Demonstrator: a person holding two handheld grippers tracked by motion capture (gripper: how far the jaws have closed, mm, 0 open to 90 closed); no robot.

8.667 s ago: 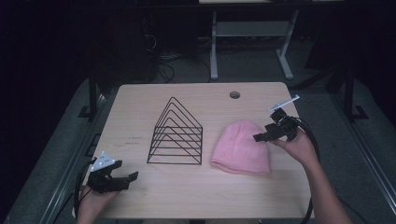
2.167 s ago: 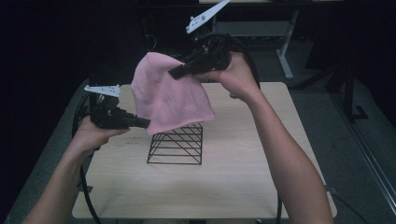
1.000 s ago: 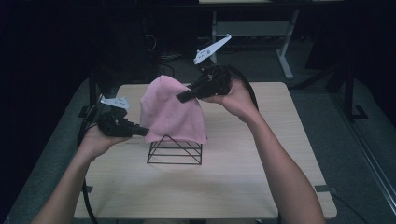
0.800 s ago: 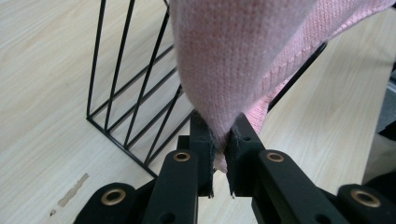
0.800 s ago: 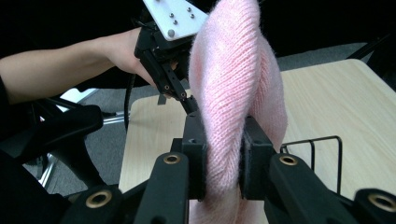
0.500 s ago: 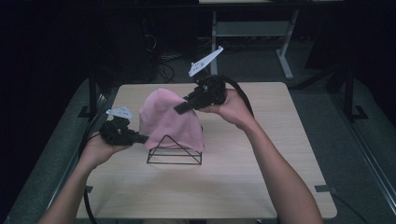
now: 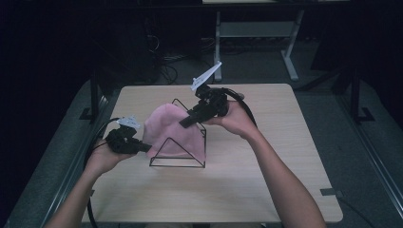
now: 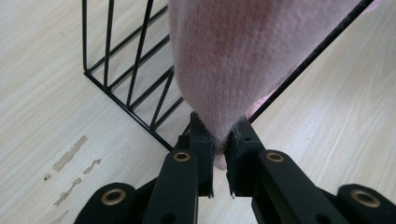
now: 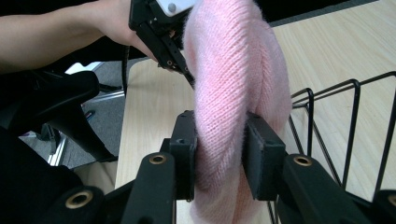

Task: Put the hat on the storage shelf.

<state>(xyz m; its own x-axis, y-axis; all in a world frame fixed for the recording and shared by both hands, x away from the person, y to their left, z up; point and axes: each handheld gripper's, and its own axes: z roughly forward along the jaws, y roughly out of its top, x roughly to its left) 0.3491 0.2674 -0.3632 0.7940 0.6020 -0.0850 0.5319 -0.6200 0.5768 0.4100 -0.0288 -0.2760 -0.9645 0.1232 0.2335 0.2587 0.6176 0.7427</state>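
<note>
A pink knit hat point(image 7: 173, 128) drapes over the peak of a black wire triangular rack point(image 7: 178, 164) at the middle of the table. My left gripper point(image 7: 142, 148) is at the hat's lower left edge, shut on a fold of the knit point(image 8: 219, 60) just beside the rack's wires point(image 8: 126, 79). My right gripper point(image 7: 184, 123) reaches in from the upper right, above the rack. Its jaws have just been opening, with a thick bunch of the hat point(image 9: 233, 70) still squeezed between its pads point(image 9: 219, 140). The left gripper point(image 9: 187, 74) shows beyond the hat in the right gripper view.
The light wooden table point(image 7: 285, 166) has bare room to the right and front of the rack. A person's forearms come in from the bottom. Cables trail from both grippers. A desk frame and dark floor lie beyond the far edge.
Both grippers have sunk with the hat, which has come down from above the rack and now lies over its peak. The left hand has also drifted down toward the table.
</note>
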